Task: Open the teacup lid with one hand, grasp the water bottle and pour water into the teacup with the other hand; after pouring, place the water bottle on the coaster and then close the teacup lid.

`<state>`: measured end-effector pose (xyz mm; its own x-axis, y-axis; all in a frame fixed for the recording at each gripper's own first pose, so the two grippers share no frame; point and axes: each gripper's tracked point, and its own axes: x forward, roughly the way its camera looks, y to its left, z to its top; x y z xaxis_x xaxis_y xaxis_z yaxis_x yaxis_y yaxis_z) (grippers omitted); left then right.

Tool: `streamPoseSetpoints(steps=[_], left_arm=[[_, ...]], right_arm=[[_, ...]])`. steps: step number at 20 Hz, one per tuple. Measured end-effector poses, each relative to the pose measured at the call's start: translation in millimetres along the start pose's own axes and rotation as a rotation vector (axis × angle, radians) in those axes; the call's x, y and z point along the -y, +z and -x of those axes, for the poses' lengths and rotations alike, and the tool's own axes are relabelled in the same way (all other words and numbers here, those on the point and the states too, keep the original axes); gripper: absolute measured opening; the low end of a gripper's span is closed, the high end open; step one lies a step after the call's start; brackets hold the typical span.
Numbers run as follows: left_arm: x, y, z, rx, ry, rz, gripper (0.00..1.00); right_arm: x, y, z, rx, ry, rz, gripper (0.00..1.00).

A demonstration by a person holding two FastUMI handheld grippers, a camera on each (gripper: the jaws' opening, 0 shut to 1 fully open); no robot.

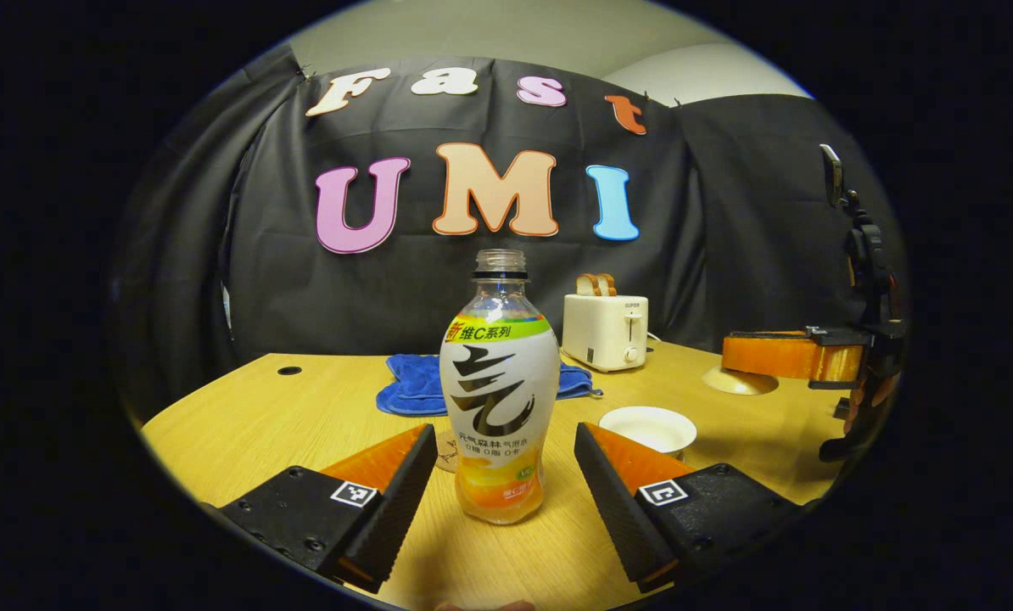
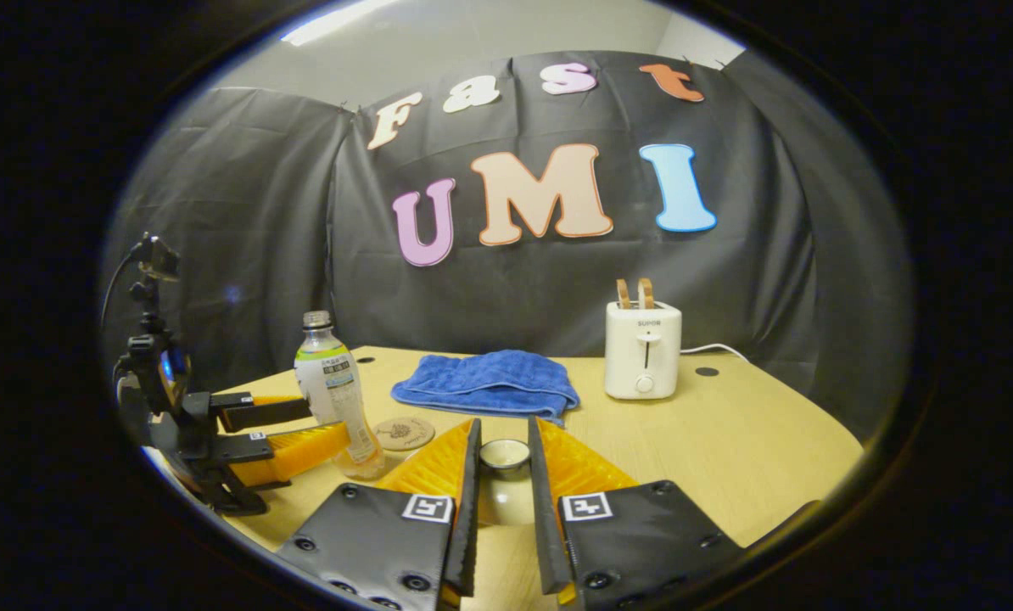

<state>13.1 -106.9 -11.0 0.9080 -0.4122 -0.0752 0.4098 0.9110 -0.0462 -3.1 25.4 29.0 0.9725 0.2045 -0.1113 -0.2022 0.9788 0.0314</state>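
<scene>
An uncapped water bottle (image 1: 500,399) with a white and orange label stands on the wooden table (image 1: 260,416). My left gripper (image 1: 502,445) is open around its lower half, with a small gap on each side. A round coaster (image 1: 447,450) peeks out just behind the bottle. To the right sits the white teacup (image 1: 647,427), uncovered. Above and right of it my right gripper (image 1: 727,355) carries the teacup lid (image 1: 740,382). In the right gripper view the right gripper (image 2: 504,422) is shut on the lid's knob (image 2: 504,454), while the left gripper (image 2: 324,424) flanks the bottle (image 2: 333,386) beside the coaster (image 2: 404,433).
A blue towel (image 2: 489,382) lies at the back middle of the table. A white toaster (image 2: 643,350) with two slices of bread stands to its right, its cable trailing off. Two cable holes (image 1: 288,371) pierce the table near the back corners.
</scene>
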Motion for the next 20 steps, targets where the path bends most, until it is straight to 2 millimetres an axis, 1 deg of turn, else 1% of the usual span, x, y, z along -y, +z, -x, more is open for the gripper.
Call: streamPoseSetpoints(steps=[2,5,8,10,11,13,15,18,19,20], left_arm=[[1,-1,-6,-0.008,-0.003,-0.003,0.95],[3,-3,-12,-0.019,-0.013,-0.018,0.87],[0,-1,-18,-0.021,-0.004,-0.026,0.82],[-1,-2,-17,-0.023,0.004,-0.029,0.72],[0,-4,-19,-0.027,0.001,-0.035,0.66],[-4,-5,-20,-0.046,0.016,-0.075,0.62],[-9,-3,-22,-0.064,0.037,-0.126,0.60],[-18,9,-26,-0.056,0.076,-0.203,0.60],[-21,8,-26,-0.065,0.090,-0.237,0.58],[-24,10,-27,-0.067,0.102,-0.273,0.58]], right_arm=[[2,0,2,-0.002,0.000,0.004,0.31],[4,1,4,0.007,0.004,0.004,0.31],[6,2,5,0.017,0.008,-0.009,0.31],[9,0,8,0.014,0.008,-0.014,0.31],[11,-1,9,0.012,0.007,-0.014,0.31],[17,-1,11,0.013,0.001,-0.013,0.31],[23,-2,13,0.005,-0.008,-0.012,0.31],[30,-1,17,0.008,-0.017,-0.004,0.31],[33,-1,18,0.011,-0.020,-0.004,0.31],[34,-1,19,0.011,-0.021,-0.007,0.31]])
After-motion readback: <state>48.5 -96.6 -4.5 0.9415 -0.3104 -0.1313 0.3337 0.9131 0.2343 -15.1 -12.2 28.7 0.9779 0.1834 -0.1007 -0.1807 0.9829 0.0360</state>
